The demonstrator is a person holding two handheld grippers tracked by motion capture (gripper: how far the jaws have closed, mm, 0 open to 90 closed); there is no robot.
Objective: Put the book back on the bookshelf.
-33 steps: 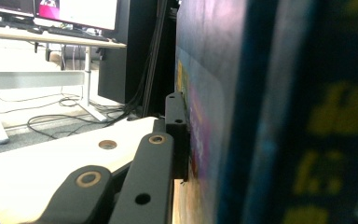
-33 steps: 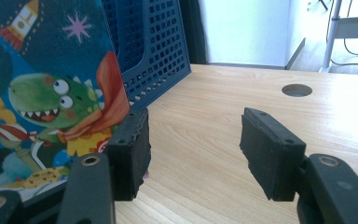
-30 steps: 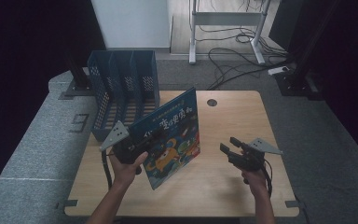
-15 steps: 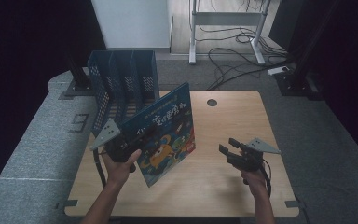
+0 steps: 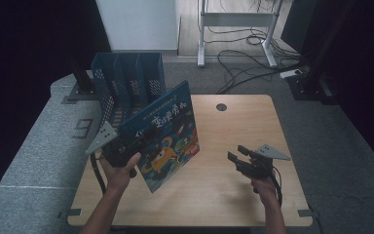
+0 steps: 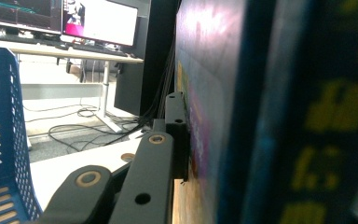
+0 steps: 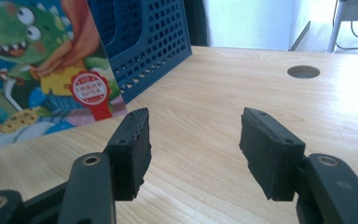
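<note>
Gripping a children's picture book (image 5: 168,134) by its left edge, the left tool (image 5: 141,141) has its jaws pressed onto the book, one black jaw lying flat against the cover in the left gripper view, where the book (image 6: 261,112) stands edge-on and close to the lens. In the high view the book is lifted off the wooden worktop (image 5: 233,126) and tilted, its colourful cover with a cartoon monster facing the camera, its upper corner raised toward the far side and its lower corner hanging just above the wood near the left hand (image 5: 119,170). Just behind and to the left of the book, at the worktop's far left corner, stands a blue perforated file rack (image 5: 126,80) with several upright compartments; whether the book touches it cannot be told. The right tool (image 5: 238,153) hovers over the right part of the worktop, well apart from the book, with its jaws spread and nothing between them; the right gripper view shows both pads (image 7: 133,149) open above bare wood, the book's cover (image 7: 37,70) and the rack (image 7: 144,42) beyond them at left. A round cable hole (image 5: 221,107) sits near the worktop's far edge.
</note>
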